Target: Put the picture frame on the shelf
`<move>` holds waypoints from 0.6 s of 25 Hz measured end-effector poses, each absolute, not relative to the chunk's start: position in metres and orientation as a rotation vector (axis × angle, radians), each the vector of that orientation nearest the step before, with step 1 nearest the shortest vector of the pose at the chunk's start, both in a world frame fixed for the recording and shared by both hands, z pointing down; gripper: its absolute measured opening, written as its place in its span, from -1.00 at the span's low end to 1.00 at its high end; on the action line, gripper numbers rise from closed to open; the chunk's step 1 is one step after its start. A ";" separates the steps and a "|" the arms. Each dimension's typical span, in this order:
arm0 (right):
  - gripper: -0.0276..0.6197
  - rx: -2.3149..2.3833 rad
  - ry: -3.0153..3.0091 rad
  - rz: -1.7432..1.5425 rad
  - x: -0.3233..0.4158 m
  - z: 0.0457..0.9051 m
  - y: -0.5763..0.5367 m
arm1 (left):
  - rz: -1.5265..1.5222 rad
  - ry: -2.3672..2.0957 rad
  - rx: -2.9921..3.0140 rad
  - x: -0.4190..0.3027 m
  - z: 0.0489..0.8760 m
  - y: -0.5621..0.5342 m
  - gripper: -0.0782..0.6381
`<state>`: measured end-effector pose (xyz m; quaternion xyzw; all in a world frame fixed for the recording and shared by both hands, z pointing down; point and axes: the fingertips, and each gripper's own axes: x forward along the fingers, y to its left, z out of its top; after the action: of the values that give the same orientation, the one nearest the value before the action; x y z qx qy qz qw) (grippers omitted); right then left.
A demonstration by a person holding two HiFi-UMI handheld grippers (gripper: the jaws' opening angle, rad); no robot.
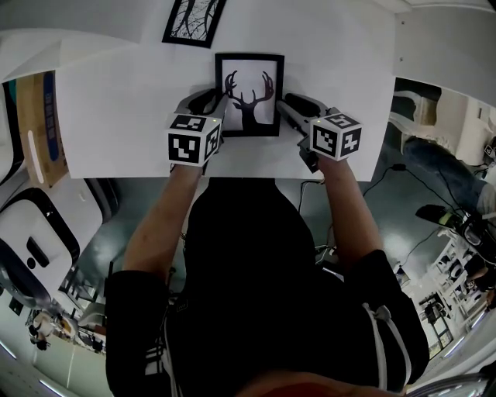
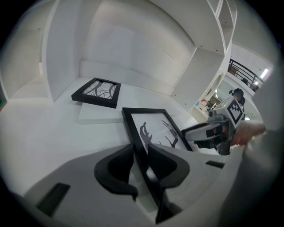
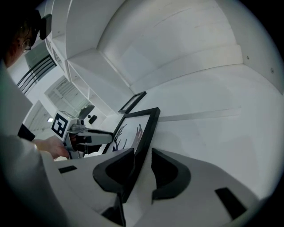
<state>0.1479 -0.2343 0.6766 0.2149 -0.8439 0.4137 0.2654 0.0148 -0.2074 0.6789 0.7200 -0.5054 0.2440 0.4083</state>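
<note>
A black picture frame point(image 1: 249, 93) with a deer-antler print rests on the white shelf board point(image 1: 116, 101), held between both grippers. My left gripper point(image 1: 208, 107) is at its left edge; in the left gripper view the frame's rim point(image 2: 133, 128) fills the gap between the gripper's point(image 2: 141, 153) pads, which press on it. My right gripper point(image 1: 294, 107) is at the right edge. In the right gripper view the frame point(image 3: 140, 126) touches the left pad of this gripper point(image 3: 143, 156), and a white gap shows before the other pad.
A second black frame point(image 1: 194, 19) with a branch print lies further back on a low white slab point(image 2: 102, 116). Shelf walls and an upright divider point(image 2: 60, 48) close in the back and left. The shelf's front edge point(image 1: 155, 175) is just behind the grippers.
</note>
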 end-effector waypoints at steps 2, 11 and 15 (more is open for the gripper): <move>-0.53 0.548 -2.276 1.112 0.147 0.678 -0.236 | 0.625 -1.258 1.815 0.014 0.680 -0.207 -0.49; -0.47 0.437 -2.283 1.098 0.135 0.678 -0.239 | 0.633 -1.160 1.829 0.013 0.686 -0.211 -0.31; -0.42 0.434 -2.278 1.097 0.128 0.677 -0.241 | 0.599 -1.119 1.839 0.019 0.685 -0.216 -0.31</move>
<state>0.1280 -0.2407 0.6770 0.1623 -0.8514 0.4100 0.2840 0.0191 -0.2163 0.6855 0.7397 -0.4503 0.2410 0.4382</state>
